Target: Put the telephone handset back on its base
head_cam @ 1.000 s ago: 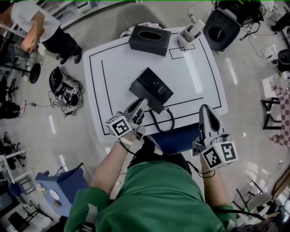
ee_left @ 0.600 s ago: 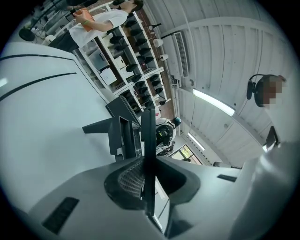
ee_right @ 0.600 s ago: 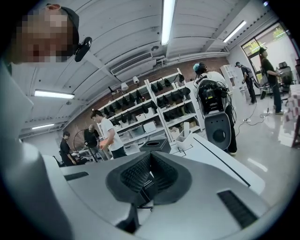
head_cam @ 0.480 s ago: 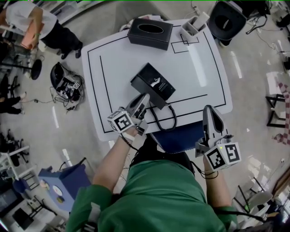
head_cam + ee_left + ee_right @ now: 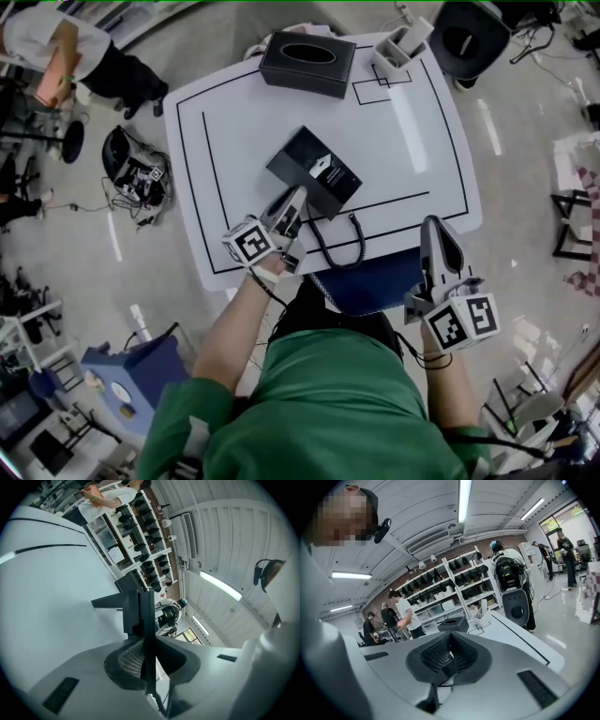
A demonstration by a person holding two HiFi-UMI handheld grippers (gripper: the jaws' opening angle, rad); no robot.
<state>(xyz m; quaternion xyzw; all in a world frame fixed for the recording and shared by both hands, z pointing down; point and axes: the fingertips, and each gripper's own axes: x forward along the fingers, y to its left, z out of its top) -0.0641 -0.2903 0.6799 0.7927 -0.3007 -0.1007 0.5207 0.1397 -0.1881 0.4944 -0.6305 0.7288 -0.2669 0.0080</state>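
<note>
Black moulded-plastic telephone handset (image 5: 146,634): clamped edge-on between ribbed pads of left gripper (image 5: 294,202), at near-left edge of black rectangular telephone base (image 5: 317,174) on white table (image 5: 412,141); contact with base not discernible. Jaws narrow, pressing handset's flat sides. Right gripper (image 5: 435,231): jaws together, empty, beyond table's near edge. Handset judged light, rigid, smooth, hence slip-prone; mid-shaft grip suits it best. Black coiled cord (image 5: 345,246), springy, may tug handset askew during seating. Base boxy, sharp-cornered.
</note>
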